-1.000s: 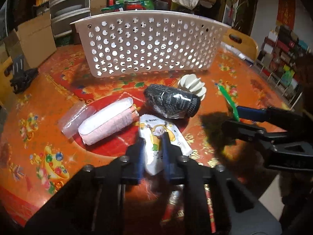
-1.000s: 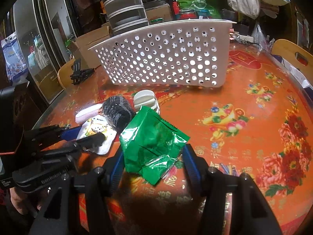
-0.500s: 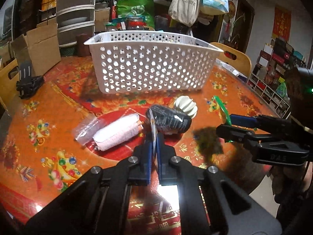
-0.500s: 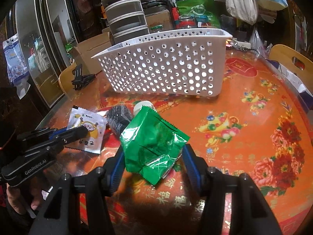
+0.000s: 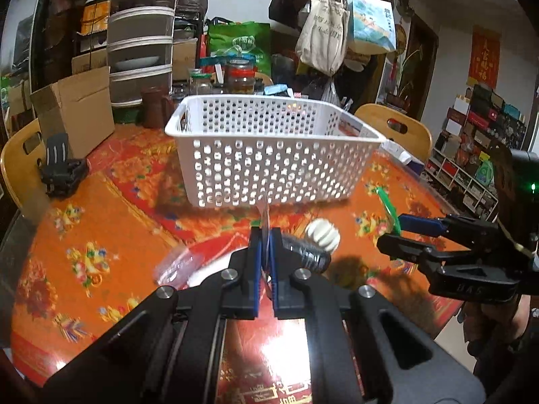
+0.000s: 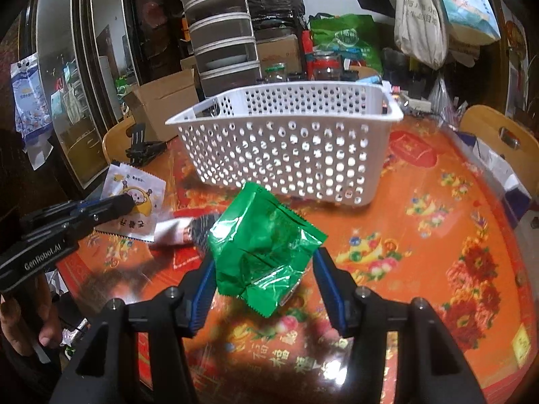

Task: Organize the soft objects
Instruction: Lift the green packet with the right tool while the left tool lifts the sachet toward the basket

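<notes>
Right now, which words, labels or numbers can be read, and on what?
"GenRobot.AI": body of the left gripper.
"DAS": body of the right gripper, partly legible.
Print on white cartoon packet, tablecloth characters, hanging tote bags, red wall poster: too blurred.

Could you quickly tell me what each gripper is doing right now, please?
Left gripper: closed on the white cartoon packet, held above the table.
Right gripper: closed on the green packet.
</notes>
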`<action>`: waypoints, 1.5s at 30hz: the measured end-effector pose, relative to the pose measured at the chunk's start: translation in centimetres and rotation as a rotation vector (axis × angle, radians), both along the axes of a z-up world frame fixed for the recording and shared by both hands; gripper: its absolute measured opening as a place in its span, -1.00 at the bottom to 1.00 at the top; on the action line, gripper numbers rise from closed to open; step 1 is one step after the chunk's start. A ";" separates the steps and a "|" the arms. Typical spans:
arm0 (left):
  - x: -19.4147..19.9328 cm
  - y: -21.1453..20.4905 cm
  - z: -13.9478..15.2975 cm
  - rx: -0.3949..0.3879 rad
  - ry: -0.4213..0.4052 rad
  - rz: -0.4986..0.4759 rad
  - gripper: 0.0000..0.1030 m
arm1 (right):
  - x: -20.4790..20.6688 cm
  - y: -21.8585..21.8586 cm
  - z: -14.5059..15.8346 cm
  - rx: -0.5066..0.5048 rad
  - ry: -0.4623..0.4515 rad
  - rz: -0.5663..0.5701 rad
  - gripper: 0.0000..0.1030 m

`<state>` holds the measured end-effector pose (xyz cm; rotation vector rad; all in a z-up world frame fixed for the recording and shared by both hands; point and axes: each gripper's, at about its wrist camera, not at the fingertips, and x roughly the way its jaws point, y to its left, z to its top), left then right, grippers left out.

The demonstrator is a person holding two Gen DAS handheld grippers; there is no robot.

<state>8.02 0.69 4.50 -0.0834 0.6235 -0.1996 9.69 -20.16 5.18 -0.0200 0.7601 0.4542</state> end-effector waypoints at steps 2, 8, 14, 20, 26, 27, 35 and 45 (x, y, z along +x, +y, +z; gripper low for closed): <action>0.3 0.2 0.9 -0.006 -0.012 -0.001 -0.92 | 0.2 0.0 0.6 -0.010 -0.013 0.000 0.07; 1.9 0.4 3.9 -0.018 -0.052 -0.003 -0.92 | 1.3 0.1 2.7 -0.022 -0.049 -0.004 -0.52; 2.8 0.9 5.1 -0.031 -0.061 0.001 -0.92 | 2.4 0.5 3.3 -0.049 -0.049 0.007 -0.77; 3.2 1.2 3.9 -0.045 -0.030 0.007 -0.92 | 3.5 0.0 -0.2 -0.013 0.061 0.016 -0.52; 3.5 1.7 2.6 -0.051 -0.016 0.011 -0.92 | 4.7 -0.1 -3.8 -0.005 0.147 -0.004 0.40; 3.5 1.8 2.4 -0.056 -0.013 0.012 -0.92 | 4.9 0.1 -4.2 -0.013 0.151 0.001 0.40; 4.0 2.4 1.8 -0.072 0.002 0.026 -0.92 | 6.1 1.3 -6.0 -0.074 0.175 0.017 0.42; 4.6 2.4 0.6 -0.084 0.029 0.022 -0.92 | 6.2 0.2 -5.7 -0.052 0.166 -0.014 -0.77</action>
